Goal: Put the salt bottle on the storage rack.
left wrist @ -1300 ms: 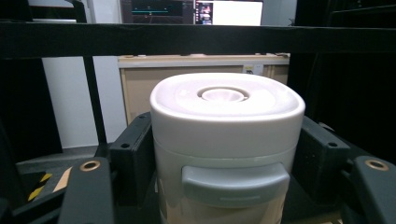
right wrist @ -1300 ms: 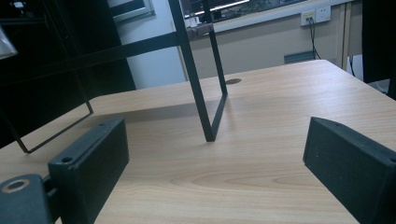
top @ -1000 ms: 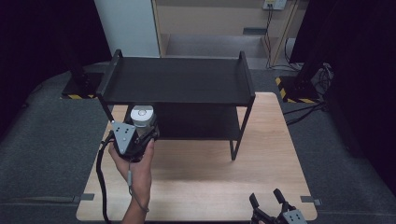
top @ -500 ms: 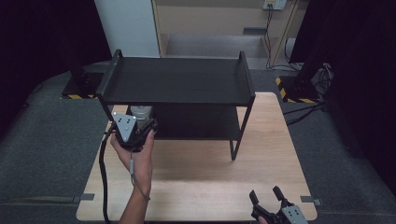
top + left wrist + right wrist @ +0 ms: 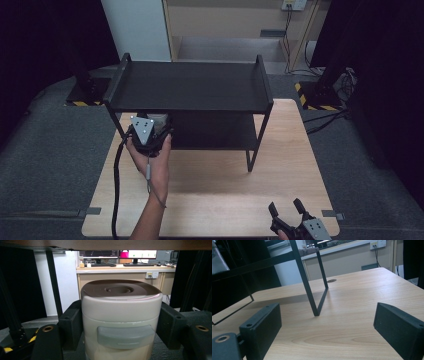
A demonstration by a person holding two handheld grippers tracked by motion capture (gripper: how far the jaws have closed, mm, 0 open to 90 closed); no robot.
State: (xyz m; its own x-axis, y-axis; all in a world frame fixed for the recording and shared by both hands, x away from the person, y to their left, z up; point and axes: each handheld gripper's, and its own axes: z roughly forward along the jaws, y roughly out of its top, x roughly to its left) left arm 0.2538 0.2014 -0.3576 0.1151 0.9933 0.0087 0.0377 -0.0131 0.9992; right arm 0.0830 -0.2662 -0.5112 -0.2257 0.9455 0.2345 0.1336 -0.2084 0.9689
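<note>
Cream-coloured canister [image 5: 121, 320] stands upright, clamped between the jaws of the left gripper [image 5: 147, 132], at the near left edge of the black rack [image 5: 190, 87], just under its top shelf. Lower shelf lies straight ahead, farther in. Right gripper [image 5: 292, 220] rests spread, holding nothing, near right on the wooden table [image 5: 225, 185], well apart.

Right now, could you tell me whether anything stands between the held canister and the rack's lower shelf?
Nothing visible does: the left gripper holds the white canister under the top shelf, over the lower shelf.
</note>
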